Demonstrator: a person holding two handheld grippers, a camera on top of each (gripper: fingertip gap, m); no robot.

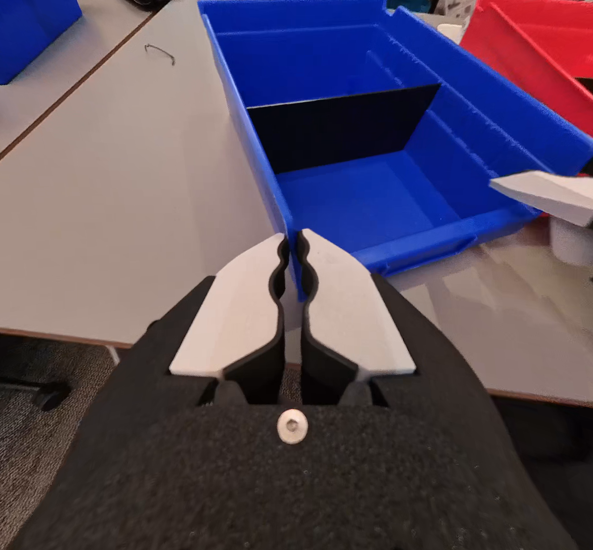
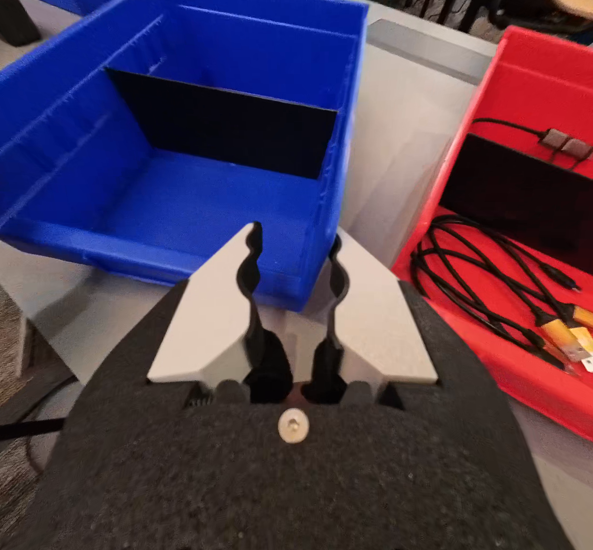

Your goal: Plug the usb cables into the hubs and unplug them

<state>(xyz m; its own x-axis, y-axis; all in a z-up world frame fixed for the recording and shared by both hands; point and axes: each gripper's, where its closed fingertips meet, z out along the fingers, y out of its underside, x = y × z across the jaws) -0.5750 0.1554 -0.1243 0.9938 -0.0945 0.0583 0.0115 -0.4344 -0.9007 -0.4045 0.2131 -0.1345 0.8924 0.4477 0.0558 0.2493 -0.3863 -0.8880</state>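
1. Two hand-held grippers are hovering over a grey table (image 1: 112, 197), and neither is holding anything.
2. The left gripper (image 1: 292, 236) is sitting almost pressed together, with only a thin slit showing between its wavy black pads.
3. The right gripper (image 2: 296, 239) is sitting spread apart, near the front right corner of a blue bin (image 2: 96, 239).
4. The blue bin is lying empty, with a black divider (image 2: 224, 130) crossing it.
5. The cables (image 2: 481, 287) are lying coiled in the near part of a red bin (image 2: 529, 85), to the right of the blue one.
6. They are looking light, floppy and braided, so the stiff orange plugs (image 2: 558, 338) are probably offering the firmest hold.
7. Small grey hubs (image 2: 564, 146) are resting farther back, behind the red bin's own dark divider.
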